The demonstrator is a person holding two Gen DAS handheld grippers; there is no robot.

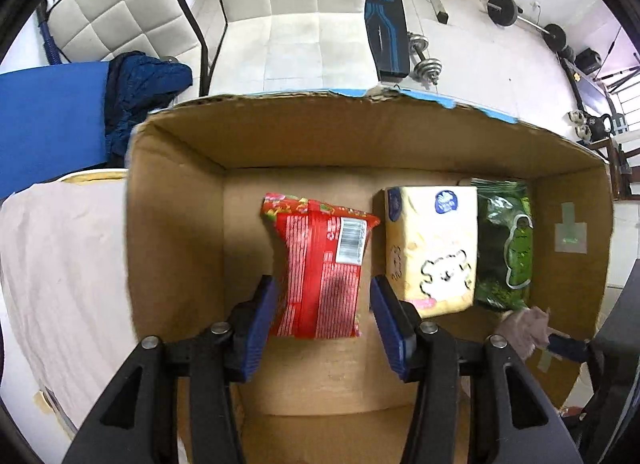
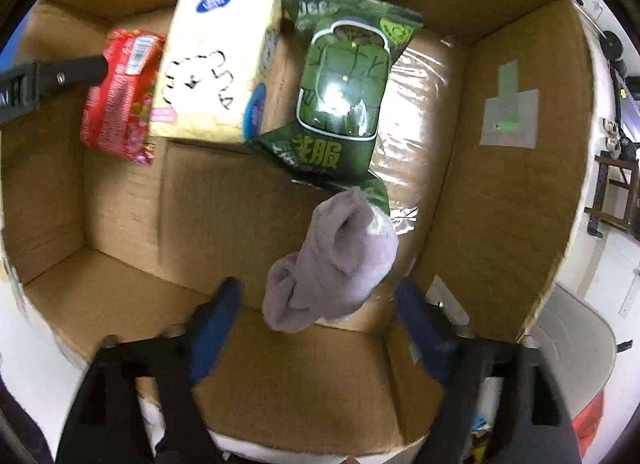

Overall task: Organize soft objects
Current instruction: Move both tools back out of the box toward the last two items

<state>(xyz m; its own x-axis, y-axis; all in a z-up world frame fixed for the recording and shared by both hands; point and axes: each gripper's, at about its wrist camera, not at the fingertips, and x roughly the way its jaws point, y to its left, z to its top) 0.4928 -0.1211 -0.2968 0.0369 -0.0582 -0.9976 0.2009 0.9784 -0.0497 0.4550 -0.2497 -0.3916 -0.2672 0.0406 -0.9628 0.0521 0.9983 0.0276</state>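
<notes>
Sock (image 2: 332,260), grey and rolled, lies between the wide-apart right gripper (image 2: 316,316) pads inside the cardboard box (image 2: 500,203), untouched, beside the green packet (image 2: 340,83). Left gripper (image 1: 320,304) flanks the red packet (image 1: 316,264), pads apart.

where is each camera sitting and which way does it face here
Left wrist: sits on the left claw, looks down into the cardboard box at the red snack pack between its blue pads; a chair beyond.
Right wrist: sits on the right claw, looks steeply down into the box at a grey sock between its wide-apart pads; the left claw's finger shows at left.
Shared: the box, red pack, yellow tissue pack, green packet, sock.
</notes>
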